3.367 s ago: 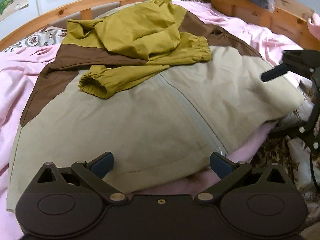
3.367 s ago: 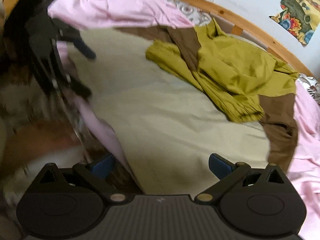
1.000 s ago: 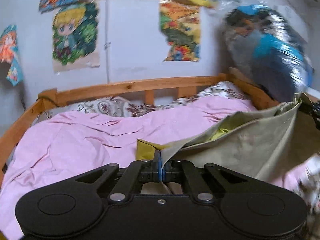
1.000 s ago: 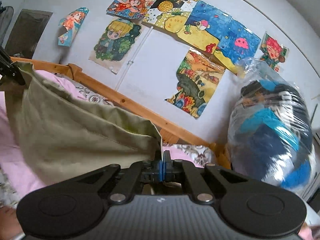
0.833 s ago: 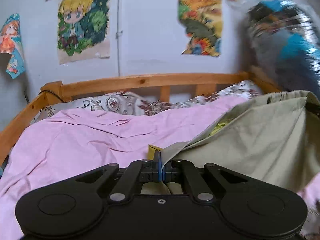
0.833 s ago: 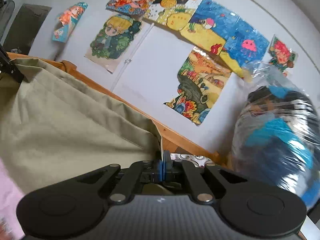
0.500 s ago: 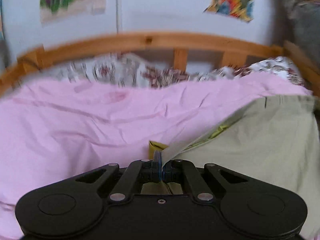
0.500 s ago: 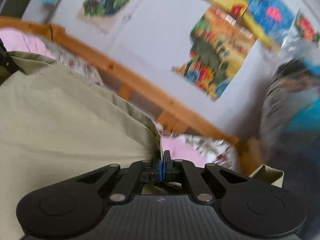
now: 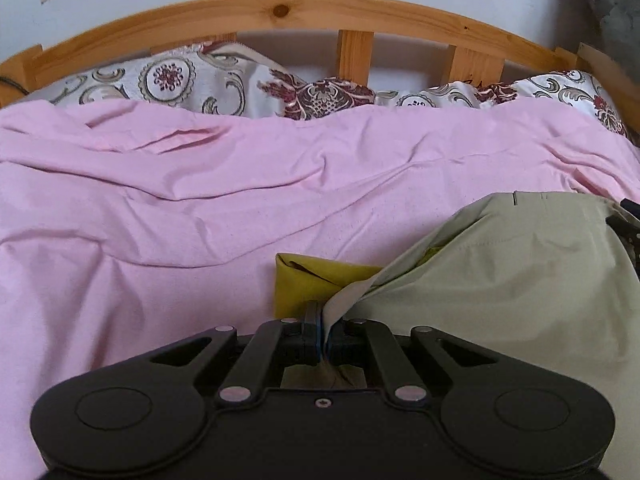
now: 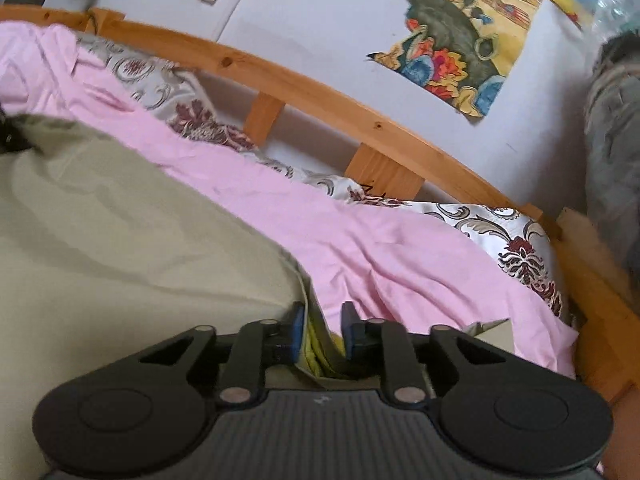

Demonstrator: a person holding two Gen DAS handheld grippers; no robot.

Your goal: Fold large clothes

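Left gripper [image 9: 322,334] pinches jacket [image 9: 500,280] hem; right gripper [image 10: 319,330] just parted.

We see a wooden bed frame [image 9: 280,10] with a curved top rail and short upright slats, set against a pale wall [image 10: 320,20]. A wrinkled pink sheet [image 9: 200,200] covers most of the bed, and patterned pillows [image 9: 180,80] in cream and dark red lie along the headboard. Colourful drawings [image 10: 460,40] are stuck on the wall above the rail; in the right wrist view we count at least 3, some cut off by the edge. Soft daylight fills the room.
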